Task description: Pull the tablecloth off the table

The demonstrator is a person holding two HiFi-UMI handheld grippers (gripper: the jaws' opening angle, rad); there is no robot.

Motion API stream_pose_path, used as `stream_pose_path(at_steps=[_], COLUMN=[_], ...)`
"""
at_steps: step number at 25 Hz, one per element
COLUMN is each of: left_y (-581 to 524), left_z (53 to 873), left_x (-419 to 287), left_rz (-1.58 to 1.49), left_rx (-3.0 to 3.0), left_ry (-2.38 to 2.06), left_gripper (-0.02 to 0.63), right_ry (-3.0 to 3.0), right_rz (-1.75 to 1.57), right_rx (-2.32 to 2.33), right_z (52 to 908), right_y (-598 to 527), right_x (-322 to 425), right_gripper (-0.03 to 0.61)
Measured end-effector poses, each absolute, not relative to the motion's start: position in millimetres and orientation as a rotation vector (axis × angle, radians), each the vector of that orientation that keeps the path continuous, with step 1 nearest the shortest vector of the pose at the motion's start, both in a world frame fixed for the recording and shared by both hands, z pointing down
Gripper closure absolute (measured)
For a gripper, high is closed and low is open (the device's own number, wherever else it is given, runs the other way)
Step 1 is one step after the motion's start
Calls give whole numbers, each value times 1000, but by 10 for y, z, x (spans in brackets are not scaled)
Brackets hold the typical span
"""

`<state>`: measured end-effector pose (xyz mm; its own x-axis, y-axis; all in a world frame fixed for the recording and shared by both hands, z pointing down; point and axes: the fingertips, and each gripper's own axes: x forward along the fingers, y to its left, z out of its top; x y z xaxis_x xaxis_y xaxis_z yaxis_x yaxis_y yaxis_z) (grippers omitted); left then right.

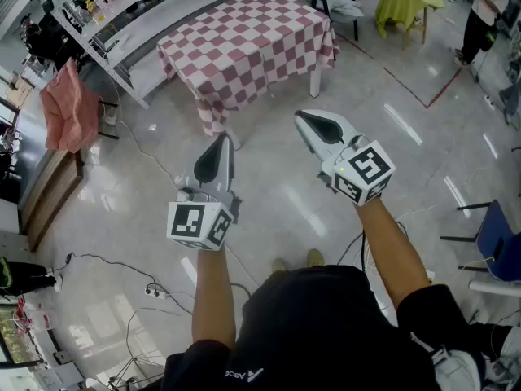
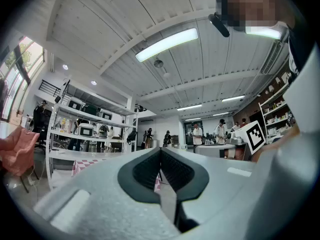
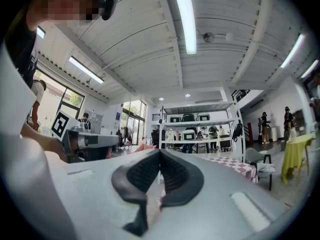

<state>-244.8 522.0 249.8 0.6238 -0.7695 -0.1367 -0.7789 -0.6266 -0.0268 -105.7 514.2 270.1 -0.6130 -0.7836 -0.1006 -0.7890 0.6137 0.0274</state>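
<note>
A pink-and-white checked tablecloth (image 1: 244,47) covers a white table at the top middle of the head view, and its near edge hangs down toward the floor. My left gripper (image 1: 222,139) is shut and empty, held in the air above the floor short of the table's near left corner. My right gripper (image 1: 302,118) is also shut and empty, a little closer to the table's near right side. In the left gripper view the shut left gripper (image 2: 160,152) points toward the tablecloth (image 2: 82,165). In the right gripper view the tablecloth (image 3: 235,164) lies beyond the shut right gripper (image 3: 160,154).
A white shelving rack (image 1: 98,23) runs behind the table. A pink cloth (image 1: 65,108) hangs at the left. A chair (image 1: 338,2), a yellow-green covered table (image 1: 403,2) and a standing person (image 1: 484,10) are at the back right. A blue chair (image 1: 501,243) stands right; cables (image 1: 155,287) lie on the floor.
</note>
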Motion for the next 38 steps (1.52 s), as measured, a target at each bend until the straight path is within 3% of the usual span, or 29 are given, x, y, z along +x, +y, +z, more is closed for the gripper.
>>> stream_pose_path(at_steps=[23,30,38], left_y=[4641,3761,2021], left_z=[2483,2509,2503], left_x=[-1719,-1711,-1816], left_rz=[152,196,226], left_rx=[-2694,-2666,-2664], left_ry=[1427,1457,1485], left_gripper=[604,604,604], right_ry=[2736,2756,2810], right_rz=[107,128,165], right_rx=[-1263,-1280,-1319], right_z=[2697,2756,2717], right_y=[4649,3790,2075], right_x=[-224,-124,-135], right_gripper=[577,577,577])
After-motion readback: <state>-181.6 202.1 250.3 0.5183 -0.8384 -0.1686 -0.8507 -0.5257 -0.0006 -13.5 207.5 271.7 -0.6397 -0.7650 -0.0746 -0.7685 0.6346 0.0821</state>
